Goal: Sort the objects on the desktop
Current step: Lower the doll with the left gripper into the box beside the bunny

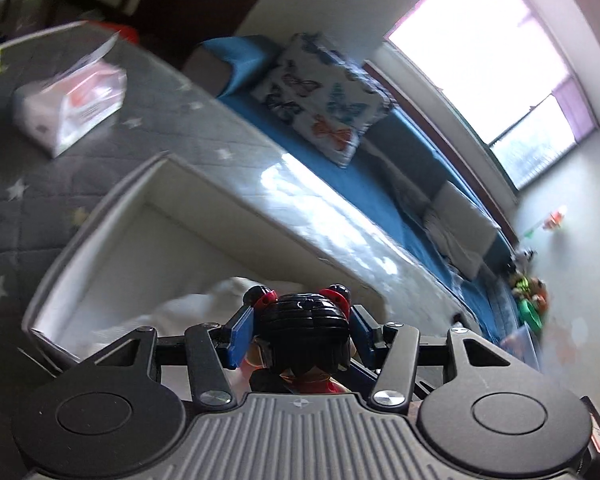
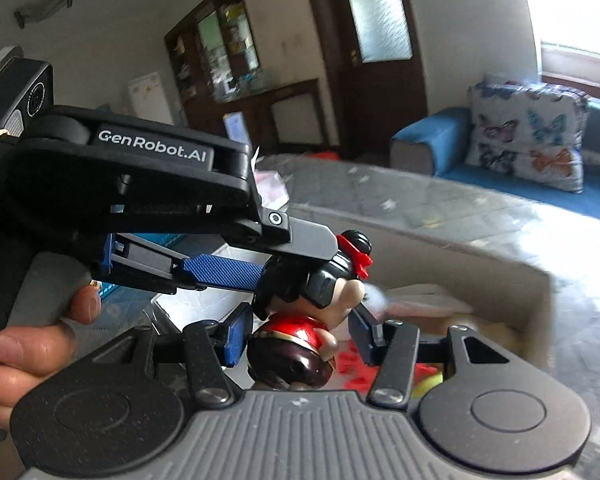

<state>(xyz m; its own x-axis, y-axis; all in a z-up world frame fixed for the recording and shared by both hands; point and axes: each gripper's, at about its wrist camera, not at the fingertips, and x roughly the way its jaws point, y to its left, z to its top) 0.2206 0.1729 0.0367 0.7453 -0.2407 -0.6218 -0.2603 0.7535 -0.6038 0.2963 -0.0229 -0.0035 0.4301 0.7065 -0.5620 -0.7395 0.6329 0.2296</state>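
Note:
A small doll figure with black hair, red bows and a red top is held between both grippers. In the left wrist view my left gripper [image 1: 303,330] is shut on the doll's head [image 1: 304,320], above a white-lined open box [image 1: 100,216]. In the right wrist view the left gripper's blue fingers [image 2: 220,272] clamp the doll's head [image 2: 320,280] from the left. My right gripper [image 2: 300,336] has its blue pads on either side of the doll's red body [image 2: 292,336]; whether they touch it I cannot tell. The box [image 2: 460,256] lies behind.
A tissue pack [image 1: 68,100] lies on the grey star-patterned tablecloth [image 1: 20,208]. A blue sofa [image 1: 380,160] with a butterfly cushion [image 1: 324,92] runs along the table's far side. Red and yellow items [image 2: 380,368] lie in the box. A hand [image 2: 32,344] holds the left gripper.

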